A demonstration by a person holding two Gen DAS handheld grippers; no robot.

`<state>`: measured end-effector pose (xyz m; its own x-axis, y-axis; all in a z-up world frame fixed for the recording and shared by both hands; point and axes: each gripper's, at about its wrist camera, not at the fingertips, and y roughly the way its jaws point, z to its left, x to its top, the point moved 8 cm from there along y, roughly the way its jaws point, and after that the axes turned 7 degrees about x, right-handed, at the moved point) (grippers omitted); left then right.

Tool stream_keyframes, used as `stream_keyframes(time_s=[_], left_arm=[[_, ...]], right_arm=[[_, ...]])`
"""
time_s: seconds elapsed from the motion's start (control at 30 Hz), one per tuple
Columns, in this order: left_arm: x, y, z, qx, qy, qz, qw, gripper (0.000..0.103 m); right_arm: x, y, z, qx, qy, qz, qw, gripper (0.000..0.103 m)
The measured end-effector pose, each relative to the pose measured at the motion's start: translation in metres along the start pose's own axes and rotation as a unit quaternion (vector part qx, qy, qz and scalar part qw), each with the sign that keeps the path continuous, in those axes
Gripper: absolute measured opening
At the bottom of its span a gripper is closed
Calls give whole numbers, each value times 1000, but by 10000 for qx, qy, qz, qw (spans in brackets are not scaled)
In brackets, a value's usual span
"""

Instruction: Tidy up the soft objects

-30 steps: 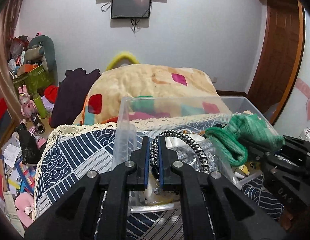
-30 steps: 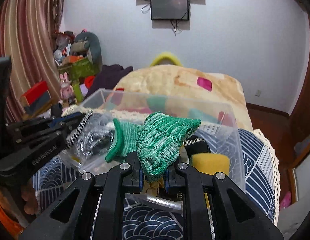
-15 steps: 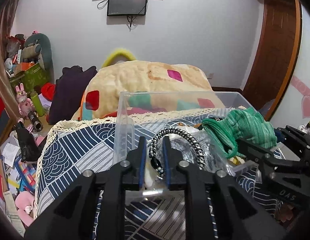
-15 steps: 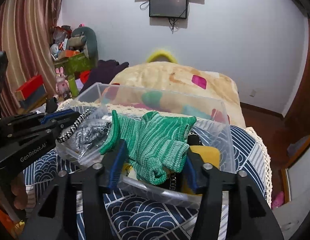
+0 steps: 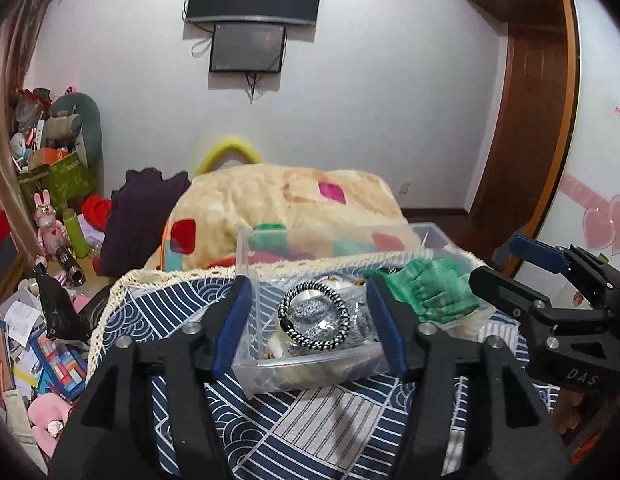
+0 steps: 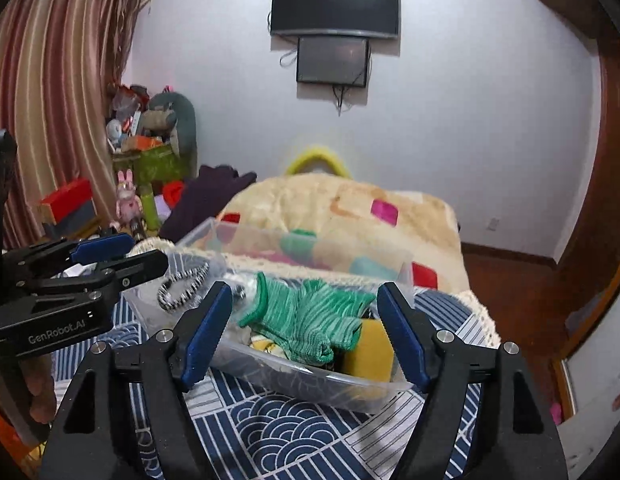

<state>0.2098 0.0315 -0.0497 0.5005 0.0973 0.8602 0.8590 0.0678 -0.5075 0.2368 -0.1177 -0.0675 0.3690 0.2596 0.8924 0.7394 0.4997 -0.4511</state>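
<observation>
On the blue wave-patterned cloth (image 5: 310,432) sits a clear plastic bin (image 6: 322,384). At its left end, the left gripper (image 5: 310,320) hangs with its fingers spread wide, empty, framing a black-and-white braided cord loop (image 5: 314,320) that lies on a grey bag inside. Toward the right end, the right gripper (image 6: 306,332) also stands wide apart, gripping nothing; the green knitted glove (image 6: 310,320) rests in the bin, draped over other contents beside a yellow sponge (image 6: 370,356).
</observation>
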Motion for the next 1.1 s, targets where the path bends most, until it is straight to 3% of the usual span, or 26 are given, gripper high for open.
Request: stream_keyframes(time_s=[0.13,0.33,0.4,0.53,0.6,1.1], left_arm=[[5,-23,0,-90,-16,-209,9997,64],[10,-62,2,-96,-98,-620,9980,79],[12,-73,1,-105,-87,-728,9973,89],[13,-96,0,-42,-44,-1020,9948,92],[12,-105,-2,48,57,-1132,9935,99],[2,-119,-1,101,-1,-1237,9923,103]], right_arm=[[9,-18,3,-19,-1,-340,9994,81],[19,-46,8,-69,-94,-801,9967,85],[21,-55,10,-102,-106,-968,9952,89],[23,-66,12,-134,-93,-1171,9930,97],[24,-70,13,-142,-63,-1263,9919,100],[9,-82,13,-119,94,-1354,9907,103]])
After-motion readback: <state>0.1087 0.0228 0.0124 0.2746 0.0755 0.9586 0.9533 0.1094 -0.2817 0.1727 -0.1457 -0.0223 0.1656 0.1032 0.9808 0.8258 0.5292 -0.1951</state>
